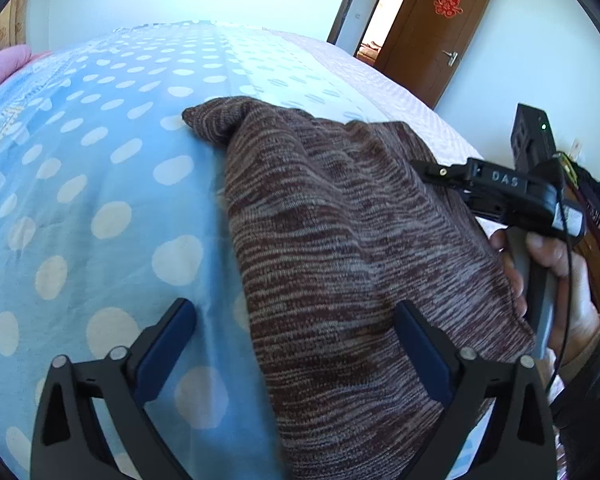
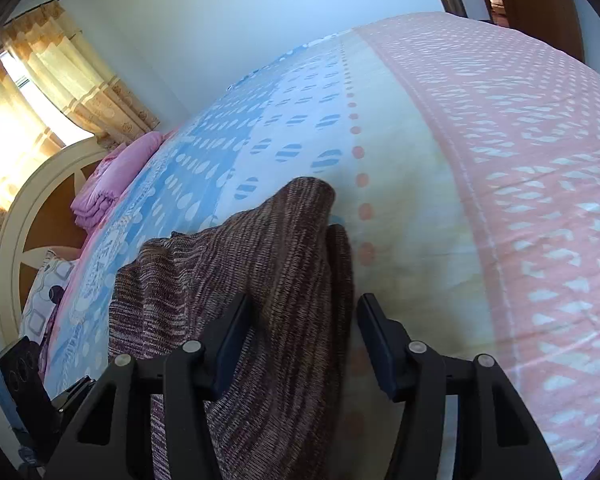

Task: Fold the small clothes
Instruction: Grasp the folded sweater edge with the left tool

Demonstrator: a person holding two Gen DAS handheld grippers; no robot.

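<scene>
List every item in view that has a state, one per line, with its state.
Brown-and-grey marled knit garment: lying rumpled on the bed, not folded flat.
Left gripper: open, one finger over the garment, one over the sheet.
Right gripper: open, garment edge between its fingers.
Blue sheet with white dots: spread over the bed.
Brown wooden door: open.
Yellow patterned curtains: drawn aside from the window.
Pink blanket: folded.

Knit garment (image 1: 340,248): lower part cut off by frame bottom in both views. Its right edge hides behind right tongs (image 1: 422,168); tong tips not discernible there.
</scene>
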